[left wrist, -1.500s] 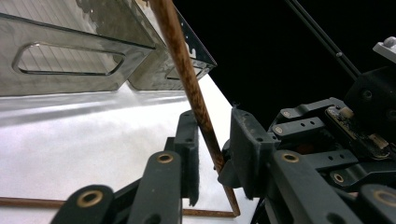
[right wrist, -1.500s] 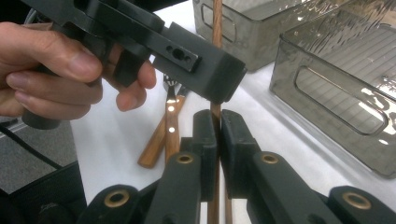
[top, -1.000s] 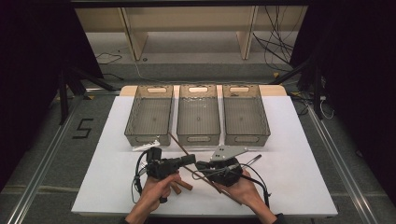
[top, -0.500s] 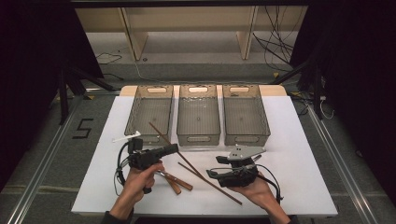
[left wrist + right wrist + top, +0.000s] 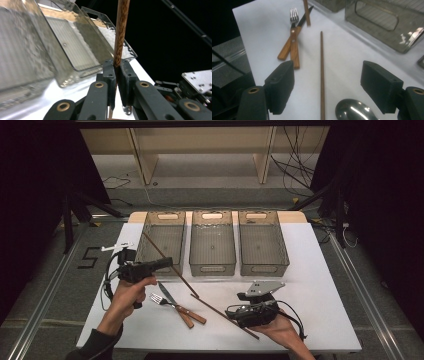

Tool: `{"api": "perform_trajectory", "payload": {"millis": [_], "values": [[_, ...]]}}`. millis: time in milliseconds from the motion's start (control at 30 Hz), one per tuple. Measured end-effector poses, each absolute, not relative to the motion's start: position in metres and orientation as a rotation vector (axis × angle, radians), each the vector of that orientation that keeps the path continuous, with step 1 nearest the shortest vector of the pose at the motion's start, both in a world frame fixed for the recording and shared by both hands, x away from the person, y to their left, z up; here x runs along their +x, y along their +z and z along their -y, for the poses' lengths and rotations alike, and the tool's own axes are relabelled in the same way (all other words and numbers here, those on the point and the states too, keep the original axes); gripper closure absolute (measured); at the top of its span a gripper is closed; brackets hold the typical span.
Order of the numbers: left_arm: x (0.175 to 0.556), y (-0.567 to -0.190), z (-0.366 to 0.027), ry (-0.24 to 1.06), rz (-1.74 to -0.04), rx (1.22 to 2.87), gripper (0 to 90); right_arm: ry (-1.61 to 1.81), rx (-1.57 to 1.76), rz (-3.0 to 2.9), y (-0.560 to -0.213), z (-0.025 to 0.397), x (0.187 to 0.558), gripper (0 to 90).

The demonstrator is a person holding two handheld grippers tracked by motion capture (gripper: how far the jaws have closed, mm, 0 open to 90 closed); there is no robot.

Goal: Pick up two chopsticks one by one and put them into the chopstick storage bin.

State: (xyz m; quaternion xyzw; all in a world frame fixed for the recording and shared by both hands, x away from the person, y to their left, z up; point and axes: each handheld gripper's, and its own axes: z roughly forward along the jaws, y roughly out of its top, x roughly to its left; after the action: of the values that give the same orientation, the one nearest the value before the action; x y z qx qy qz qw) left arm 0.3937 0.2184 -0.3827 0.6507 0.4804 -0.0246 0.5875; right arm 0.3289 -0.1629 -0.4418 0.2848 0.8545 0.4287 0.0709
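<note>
Holding one chopstick clamped between its jaws, your left hand-held gripper is hovering at the near rim of the left bin, with the stick slanting up over that bin and down toward the surface. In the left gripper view the chopstick is rising straight out of the closed jaws, gripped well below its middle. Your right hand-held gripper is resting spread and empty low on the surface, its jaws straddling the second chopstick, which is lying flat and apart from the first. In the right gripper view that second chopstick is running between the parted jaws, a spoon bowl is lying just beside its near end, and a fork and a knife with wooden handles are lying crossed farther off.

Judging the step in hand as placing the held stick into a bin, you are doing it well by keeping the grip firm, since a long stick held near one end is likely to pivot. You are aiming to tip it level along the bin's length, bring the free end inside the wall first, then release low. The middle bin and right bin are standing empty alongside.
</note>
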Motion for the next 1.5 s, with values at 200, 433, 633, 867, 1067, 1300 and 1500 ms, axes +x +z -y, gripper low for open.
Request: {"api": "perform_trajectory", "payload": {"millis": [200,433,633,867,1067,1300,1500], "values": [[0.41,-0.356,-0.226,-0.002,-1.13,1.6,84.2,1.267,0.858,-2.598,-0.446,0.164,0.327,26.7],[0.429,-0.327,-0.235,0.073,-1.15,1.626,84.2,1.269,0.859,-2.6,-0.447,0.166,0.325,26.7],[0.447,-0.316,-0.244,0.11,-1.185,1.62,84.2,1.281,0.849,-2.593,-0.447,0.167,0.324,26.5],[0.467,-0.317,-0.244,0.164,-1.239,1.644,84.2,1.302,0.841,-2.583,-0.448,0.166,0.321,25.5],[0.486,-0.325,-0.245,0.18,-1.295,1.649,84.2,1.318,0.835,-2.567,-0.447,0.168,0.319,25.3],[0.502,-0.33,-0.247,0.183,-1.349,1.644,84.3,1.308,0.83,-2.577,-0.449,0.168,0.319,25.6],[0.51,-0.338,-0.244,0.17,-1.38,1.655,84.2,1.307,0.83,-2.583,-0.449,0.168,0.319,25.7]]}}
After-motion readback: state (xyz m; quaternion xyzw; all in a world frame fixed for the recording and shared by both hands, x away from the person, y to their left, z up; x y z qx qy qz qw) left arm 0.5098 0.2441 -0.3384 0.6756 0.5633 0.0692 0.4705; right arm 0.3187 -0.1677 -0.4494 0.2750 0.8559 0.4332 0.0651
